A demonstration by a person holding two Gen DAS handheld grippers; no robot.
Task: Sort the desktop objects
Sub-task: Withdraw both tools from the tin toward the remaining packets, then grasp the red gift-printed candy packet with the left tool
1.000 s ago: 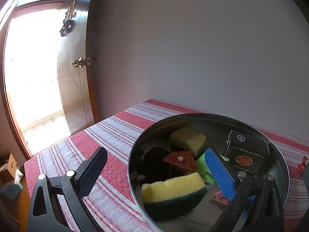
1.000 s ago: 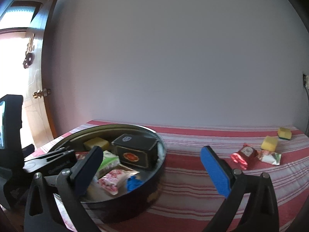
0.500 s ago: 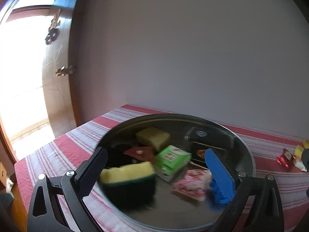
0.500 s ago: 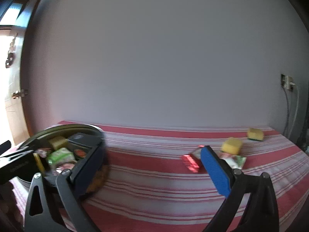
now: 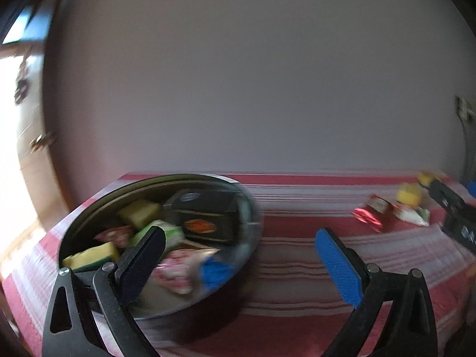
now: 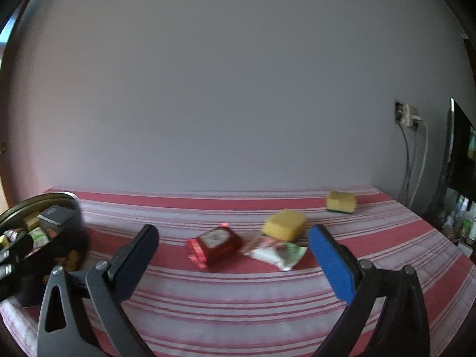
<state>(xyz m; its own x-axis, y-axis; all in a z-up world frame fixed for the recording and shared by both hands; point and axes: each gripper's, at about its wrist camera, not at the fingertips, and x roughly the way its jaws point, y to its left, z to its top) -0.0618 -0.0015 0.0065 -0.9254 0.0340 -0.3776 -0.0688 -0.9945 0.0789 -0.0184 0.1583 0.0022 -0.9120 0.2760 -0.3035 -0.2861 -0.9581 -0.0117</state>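
A round metal basin (image 5: 248, 208) sits at the table's left end and holds a black box (image 5: 208, 217), sponges, a green carton and snack packets. My left gripper (image 5: 238, 255) is open and empty, just right of the basin. My right gripper (image 6: 233, 253) is open and empty, in front of a red packet (image 6: 215, 245), a white-green packet (image 6: 276, 253) and a yellow sponge (image 6: 284, 224). A second sponge (image 6: 340, 202) lies farther back right. The basin also shows at the left of the right wrist view (image 6: 17, 208).
The table has a red-and-white striped cloth (image 6: 238, 294) and stands against a plain wall. A door (image 5: 26, 160) is at the left. A wall socket with cables (image 6: 407, 119) and a shelf with bottles (image 6: 458, 220) are at the right.
Both grippers have swung to the right. The basin has slid to the left of both views, and the loose packets and sponges have come before the right gripper. Both stay open.
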